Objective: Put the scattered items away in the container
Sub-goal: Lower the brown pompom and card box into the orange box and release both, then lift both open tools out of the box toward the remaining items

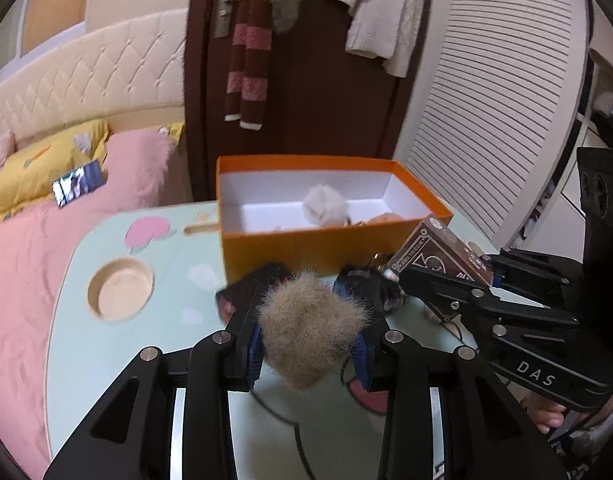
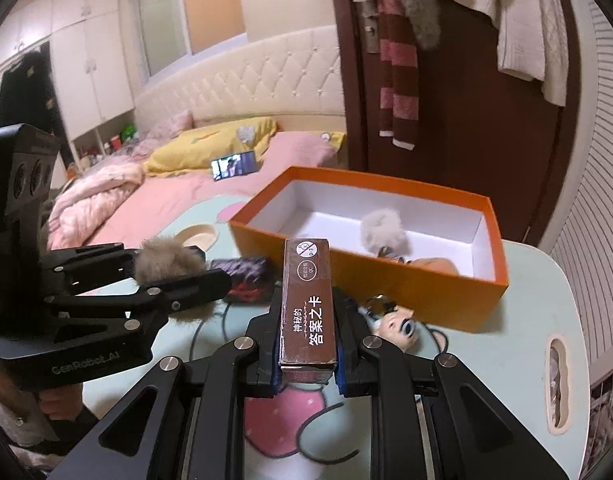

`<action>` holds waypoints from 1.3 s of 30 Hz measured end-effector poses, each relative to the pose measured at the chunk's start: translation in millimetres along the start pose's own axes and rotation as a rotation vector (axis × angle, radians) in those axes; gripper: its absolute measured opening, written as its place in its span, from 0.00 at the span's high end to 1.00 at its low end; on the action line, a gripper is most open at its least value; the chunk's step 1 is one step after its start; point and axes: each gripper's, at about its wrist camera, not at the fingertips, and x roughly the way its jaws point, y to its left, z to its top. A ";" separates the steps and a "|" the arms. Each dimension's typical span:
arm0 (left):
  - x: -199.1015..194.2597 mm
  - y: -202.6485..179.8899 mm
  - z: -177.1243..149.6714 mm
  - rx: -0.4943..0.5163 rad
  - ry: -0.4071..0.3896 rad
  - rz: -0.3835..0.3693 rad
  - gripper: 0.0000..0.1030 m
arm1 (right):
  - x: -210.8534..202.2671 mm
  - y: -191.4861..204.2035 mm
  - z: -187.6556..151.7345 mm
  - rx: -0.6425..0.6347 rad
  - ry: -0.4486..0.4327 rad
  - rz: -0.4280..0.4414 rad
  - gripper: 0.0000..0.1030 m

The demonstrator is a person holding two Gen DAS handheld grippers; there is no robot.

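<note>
Warm, soft indoor light fills both views, moderately bright, with only faint shadows on the pale green table point(image 2: 518, 320). Strong fisheye bending curves the louvred panel point(image 1: 498, 92) and headboard point(image 2: 242, 80), and dark vignetting rims every corner. Slight motion blur softens the orange box point(image 1: 330, 248) and the hanging clothes point(image 1: 250, 40); the phone screen point(image 2: 233, 165) glows.

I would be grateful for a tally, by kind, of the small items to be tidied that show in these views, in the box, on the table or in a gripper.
Fur pompoms: 2, one in the left gripper, one in the orange box
Brown card boxes: 1, in the right gripper
Dark pouches: 1
Doll-head keychains: 1
Tan item in the box, unclear: 1
Total: 6
</note>
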 end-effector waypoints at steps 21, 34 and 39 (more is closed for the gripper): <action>82.3 -2.9 74.0 0.027 0.059 -0.002 0.64 | 55.3 -67.3 53.5 0.091 0.000 -0.122 0.82; 102.9 12.1 79.3 -0.036 0.087 0.042 0.31 | 68.9 -81.6 53.1 0.128 0.015 -0.196 0.61; 95.6 19.0 77.8 -0.084 0.057 0.057 0.20 | 63.6 -95.8 53.9 0.191 -0.005 -0.189 0.40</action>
